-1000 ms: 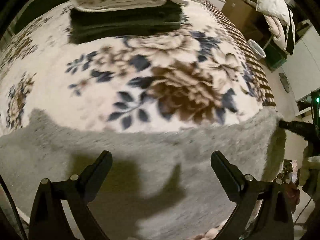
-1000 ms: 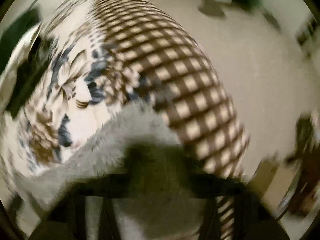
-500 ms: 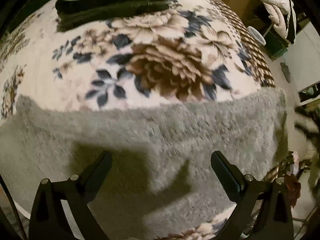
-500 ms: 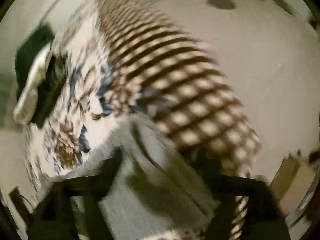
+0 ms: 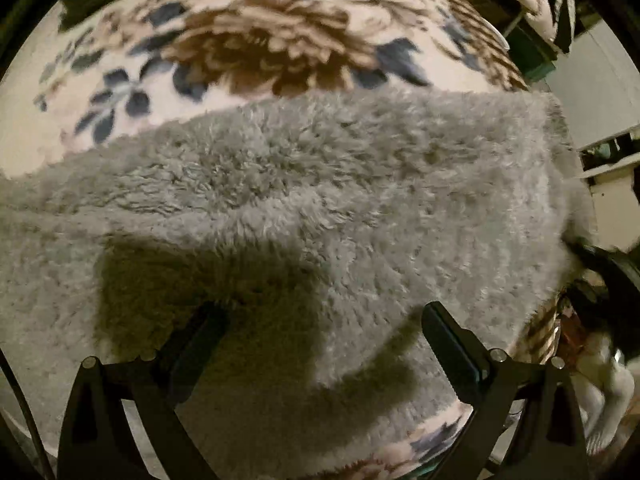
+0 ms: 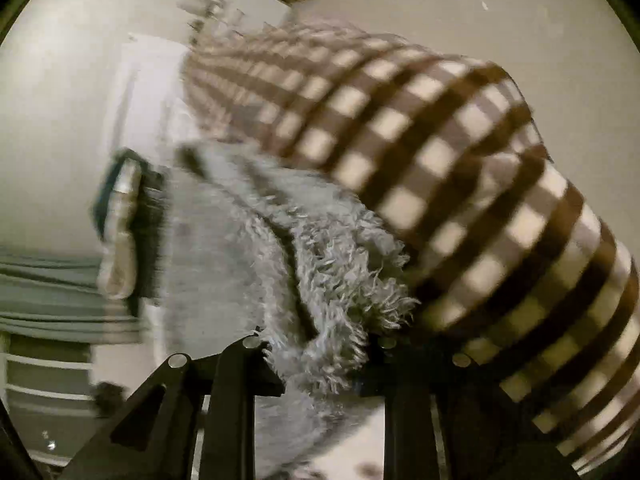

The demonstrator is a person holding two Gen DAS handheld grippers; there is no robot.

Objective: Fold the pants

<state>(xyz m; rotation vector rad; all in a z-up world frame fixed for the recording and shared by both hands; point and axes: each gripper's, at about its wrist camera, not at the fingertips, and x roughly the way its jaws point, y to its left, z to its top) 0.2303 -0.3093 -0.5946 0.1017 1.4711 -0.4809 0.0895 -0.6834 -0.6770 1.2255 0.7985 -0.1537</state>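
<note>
Closing on a tuft at the edge of the grey fleece pants [image 6: 320,300], right gripper [image 6: 320,364] jaws drawing together with pile bunched between them, close by the checked side edge of the bed blanket [image 6: 460,168]. Whether the pads already press the cloth: cannot tell through the fluff and blur. Left gripper [image 5: 320,344] spread wide, hovering just above the pants [image 5: 320,184], nothing between its fingers, only shadow beneath. Pants lying flat across the near part of the bed, over the floral blanket [image 5: 260,40], one end reaching the blanket's right edge, where the right gripper [image 5: 600,264] shows dark and blurred against it. Step in hand, by the look of it: taking hold of one end for a fold, with no visible fold in the garment yet. Next move likely calls for a firm pinch through both fleece layers, a matching grip from the left claw further along the same edge, then lifting both together and carrying that end across onto the other, keeping edges aligned. Thick pile may slip from a shallow bite.
</note>
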